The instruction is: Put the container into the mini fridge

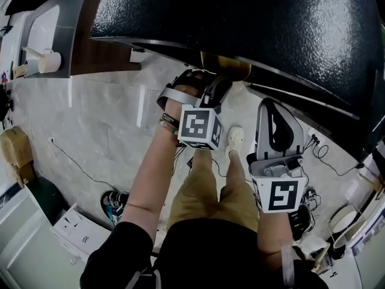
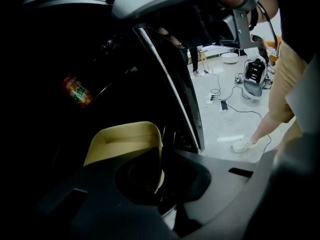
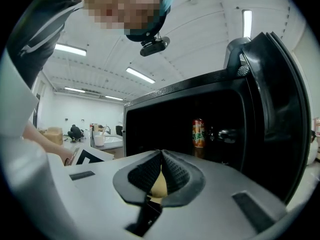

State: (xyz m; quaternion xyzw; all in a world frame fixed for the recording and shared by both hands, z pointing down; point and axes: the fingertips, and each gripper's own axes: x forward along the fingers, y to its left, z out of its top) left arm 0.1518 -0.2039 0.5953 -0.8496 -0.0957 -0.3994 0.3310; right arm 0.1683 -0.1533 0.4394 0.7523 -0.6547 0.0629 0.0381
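The black mini fridge (image 1: 271,23) fills the top of the head view, and its dark inside (image 3: 165,129) stands open in front of both grippers. My left gripper (image 1: 212,80) is shut on the wall of a tan open container (image 2: 125,144), holding it at the fridge's mouth beside the door edge (image 2: 172,79). From above only a sliver of the container (image 1: 225,65) shows under the fridge's top edge. My right gripper (image 1: 272,110) points at the fridge a little to the right, jaws shut (image 3: 160,156), holding nothing. An orange can (image 3: 198,132) stands inside.
The same can (image 2: 76,90) shows deep in the dark interior. Cables and a power strip (image 2: 223,105) lie on the pale floor, along with the person's white shoe (image 1: 234,140). A white box (image 1: 78,227) sits at lower left. A table with a cup (image 1: 48,59) stands at the far left.
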